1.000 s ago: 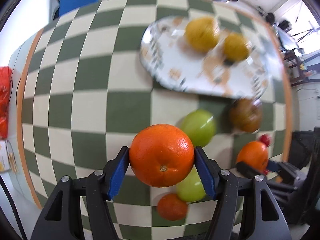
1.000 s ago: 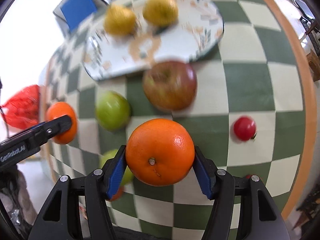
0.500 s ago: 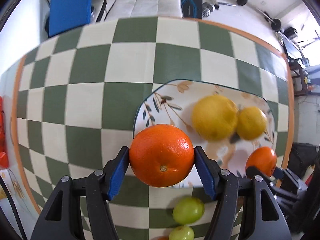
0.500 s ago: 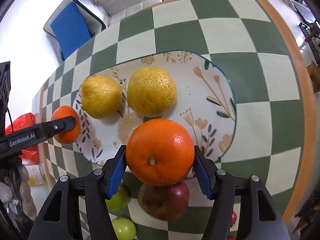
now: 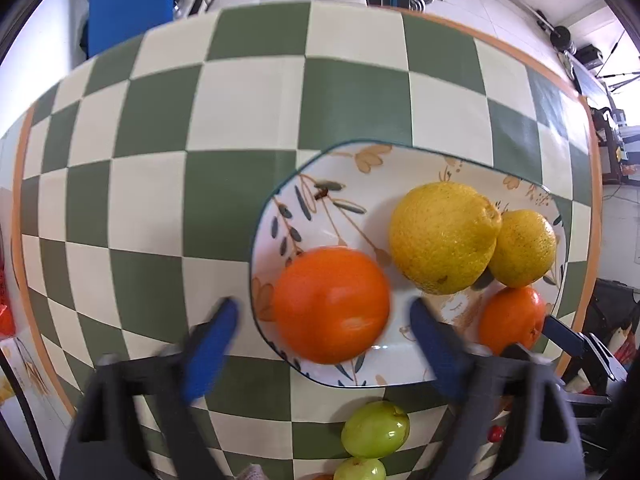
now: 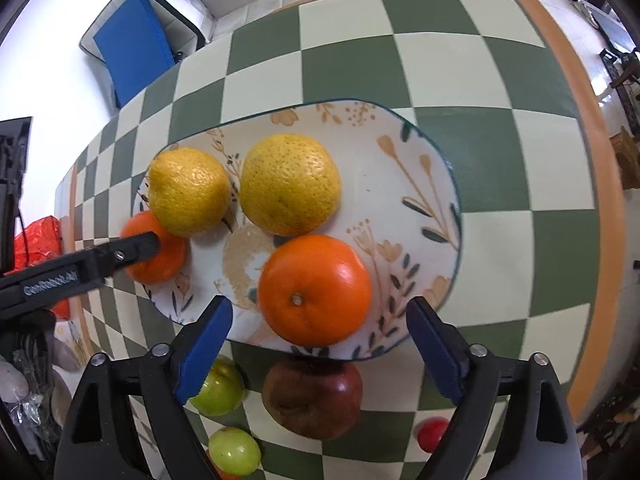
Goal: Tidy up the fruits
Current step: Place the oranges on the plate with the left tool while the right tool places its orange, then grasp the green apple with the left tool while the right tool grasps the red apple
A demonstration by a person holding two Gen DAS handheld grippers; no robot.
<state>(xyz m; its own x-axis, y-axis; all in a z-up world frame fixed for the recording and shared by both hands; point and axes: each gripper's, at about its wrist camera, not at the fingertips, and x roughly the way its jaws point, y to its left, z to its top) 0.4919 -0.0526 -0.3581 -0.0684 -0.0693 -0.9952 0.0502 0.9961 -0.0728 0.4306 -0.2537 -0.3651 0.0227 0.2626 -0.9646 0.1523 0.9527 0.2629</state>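
Note:
In the left wrist view my left gripper (image 5: 322, 308) is open, its blue fingers (image 5: 212, 340) wide on either side of an orange (image 5: 332, 304) that lies free on the flowered plate (image 5: 320, 184), slightly blurred. The right wrist view shows my right gripper (image 6: 319, 304) open too, straddling a second orange (image 6: 314, 290) on the plate (image 6: 420, 184) near its front rim. Two yellow citrus fruits (image 6: 188, 192) (image 6: 290, 184) rest further back on the plate. The left gripper's finger (image 6: 120, 254) crosses the first orange (image 6: 160, 264).
Off the plate, on the checked tablecloth (image 6: 500, 240), lie a dark red apple (image 6: 312, 396), two green apples (image 6: 218, 388) (image 6: 234, 450) and a small red fruit (image 6: 432, 434). A blue chair (image 6: 132, 44) stands beyond the table; a red bag (image 6: 40, 236) sits at the left.
Both grippers carried their oranges from above the loose fruit over to the plate, then opened. Each orange now sits on the plate, free of the fingers.

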